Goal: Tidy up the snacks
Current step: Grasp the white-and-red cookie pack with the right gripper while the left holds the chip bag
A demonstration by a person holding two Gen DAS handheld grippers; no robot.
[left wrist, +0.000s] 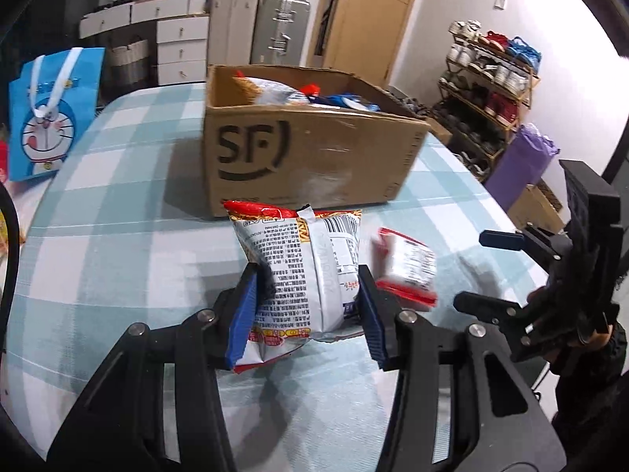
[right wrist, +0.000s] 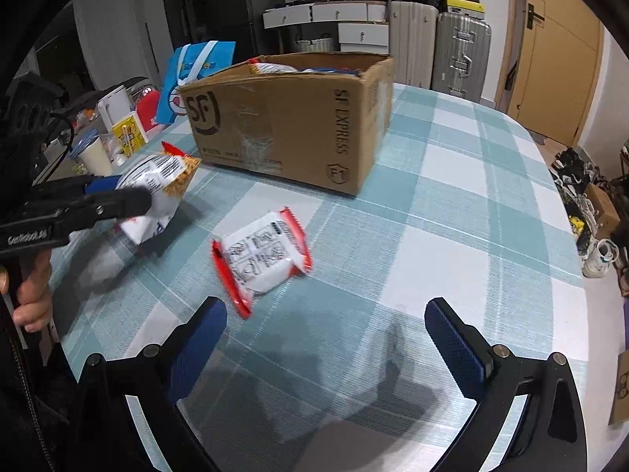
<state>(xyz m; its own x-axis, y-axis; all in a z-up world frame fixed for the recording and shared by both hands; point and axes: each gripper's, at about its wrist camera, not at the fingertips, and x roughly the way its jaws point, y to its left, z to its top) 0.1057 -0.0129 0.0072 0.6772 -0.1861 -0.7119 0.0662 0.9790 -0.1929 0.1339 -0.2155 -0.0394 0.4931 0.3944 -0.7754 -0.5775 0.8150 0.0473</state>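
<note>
Cardboard box (left wrist: 314,157) sits open-topped on the checked tablecloth (left wrist: 129,181), marked SF on the near face. Inside: at least 1 silver-and-orange snack bag (left wrist: 267,88) leaning at the left wall, plus red and blue wrappers (left wrist: 338,98) further right. How many packs the box holds can't be told; the walls hide everything below the rim.

Left gripper (left wrist: 310,299): clamped on a silver snack bag with red trim (left wrist: 302,271), blue pads pressing both sides, bag squeezed in at the middle. In the right wrist view the same bag (right wrist: 157,200) hangs clear of the cloth with its shadow under it, near the box's front left corner. Its front print faces away; only the back label text shows, too small to read.

Right gripper (right wrist: 326,338): jaws spread wide, nothing between them, hovering over the cloth. A small red-edged white packet (right wrist: 263,259) lies flat on the table just ahead of its left finger, apart from it and from the box. In the left wrist view that packet (left wrist: 405,271) is blurred and partly behind the right pad.

A blue cartoon tote bag (left wrist: 51,110) stands at the table's left edge; contents not visible. A hand (right wrist: 31,295) on the left gripper's handle is cut off at the frame edge.
</note>
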